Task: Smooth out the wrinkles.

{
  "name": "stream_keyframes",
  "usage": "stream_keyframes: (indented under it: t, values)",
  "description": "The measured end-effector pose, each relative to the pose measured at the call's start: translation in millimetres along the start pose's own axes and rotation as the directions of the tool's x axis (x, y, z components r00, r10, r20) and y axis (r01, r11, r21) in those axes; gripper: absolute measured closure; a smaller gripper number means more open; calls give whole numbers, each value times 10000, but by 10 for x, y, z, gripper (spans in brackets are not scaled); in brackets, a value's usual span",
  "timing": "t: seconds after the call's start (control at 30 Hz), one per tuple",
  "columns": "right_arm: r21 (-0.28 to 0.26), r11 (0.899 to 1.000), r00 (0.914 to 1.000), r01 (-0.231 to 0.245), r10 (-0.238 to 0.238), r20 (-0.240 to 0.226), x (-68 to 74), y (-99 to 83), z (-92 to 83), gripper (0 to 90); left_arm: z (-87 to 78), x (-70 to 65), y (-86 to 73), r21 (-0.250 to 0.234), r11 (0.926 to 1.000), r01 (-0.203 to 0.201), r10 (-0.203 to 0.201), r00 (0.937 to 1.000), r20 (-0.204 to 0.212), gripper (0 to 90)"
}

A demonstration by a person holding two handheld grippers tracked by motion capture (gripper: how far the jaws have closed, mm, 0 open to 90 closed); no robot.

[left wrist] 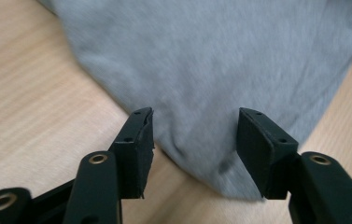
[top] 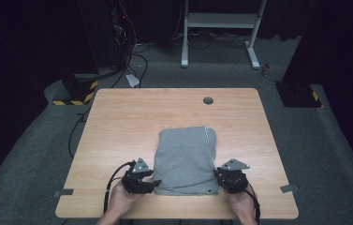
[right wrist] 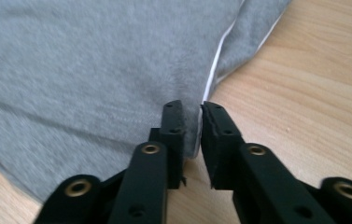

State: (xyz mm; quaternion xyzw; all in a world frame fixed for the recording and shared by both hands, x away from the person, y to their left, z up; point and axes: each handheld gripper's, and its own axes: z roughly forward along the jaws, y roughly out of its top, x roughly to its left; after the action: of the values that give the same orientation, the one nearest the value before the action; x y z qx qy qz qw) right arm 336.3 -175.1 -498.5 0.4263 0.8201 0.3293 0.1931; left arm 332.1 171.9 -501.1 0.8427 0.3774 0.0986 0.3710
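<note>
Two claws on folded grey fleece cloth (top: 183,157), left claw (left wrist: 194,140) apart, right claw (right wrist: 192,126) pinching its edge

table: light wood top (top: 118,140), rounded corners, grey grommet (top: 208,100) near far edge at 12 o'clock
tape: small grey strips on table front corners, one at 8 o'clock (top: 63,192), one at 4 o'clock (top: 289,188)
floor: grey carpet (top: 333,154) all around table
frame: white metal stand legs (top: 253,44) beyond table, 12 to 1 o'clock
hazard block: black with yellow-black stripes (top: 78,91) at 10 o'clock
cables: black bundle (top: 134,58) on floor at 11 o'clock
plate: dark floor plate (top: 298,93) at 2 o'clock
</note>
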Motion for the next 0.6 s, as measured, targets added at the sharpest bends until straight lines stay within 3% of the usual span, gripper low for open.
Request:
stream_keyframes:
  t: [0.07, 0.17, 0.3, 0.33, 0.37, 0.4, 0.43, 0.47, 0.53, 0.6]
  values:
    - [-270, 9996, 9999, -39, 42, 100, 8, 91, 22, 684, 39, 90, 75, -279, 9985, 473, -481, 9985, -280, 455]
    - [-273, 9995, 9997, -155, 160, 182, 0, 210, 122, 667, 144, 171, 178, -372, 9966, 737, -760, 9950, -652, 462]
    - [57, 9989, 9986, -466, 464, 242, -48, 323, 287, 660, 280, 227, 275, -297, 9952, 930, -953, 9918, -846, 468]
    - [308, 9979, 9978, -565, 553, 367, -75, 351, 370, 712, 363, 262, 308, -283, 9944, 1021, -1045, 9893, -1016, 484]
    - [308, 9979, 9978, -565, 553, 367, -75, 351, 370, 712, 363, 262, 308, -283, 9944, 1021, -1045, 9893, -1016, 515]
    - [534, 9969, 9979, -576, 558, 343, -109, 344, 433, 823, 428, 283, 301, -148, 9920, 1257, -1265, 9874, -951, 566]
    - [546, 9971, 9981, -540, 522, 337, -112, 334, 436, 849, 428, 283, 301, -148, 9920, 1257, -1265, 9874, -951, 617]
    - [533, 9974, 9984, -488, 472, 321, -111, 317, 428, 857, 425, 281, 292, -98, 9959, 898, -904, 9885, -1211, 694]
    - [581, 9977, 9988, -360, 340, 356, -104, 279, 386, 862, 399, 285, 281, 121, 9964, 835, -816, 9899, -1160, 830]
    - [592, 9979, 9988, -280, 256, 423, -117, 226, 328, 863, 359, 266, 264, 374, 9965, 750, -706, 9918, -1063, 884]
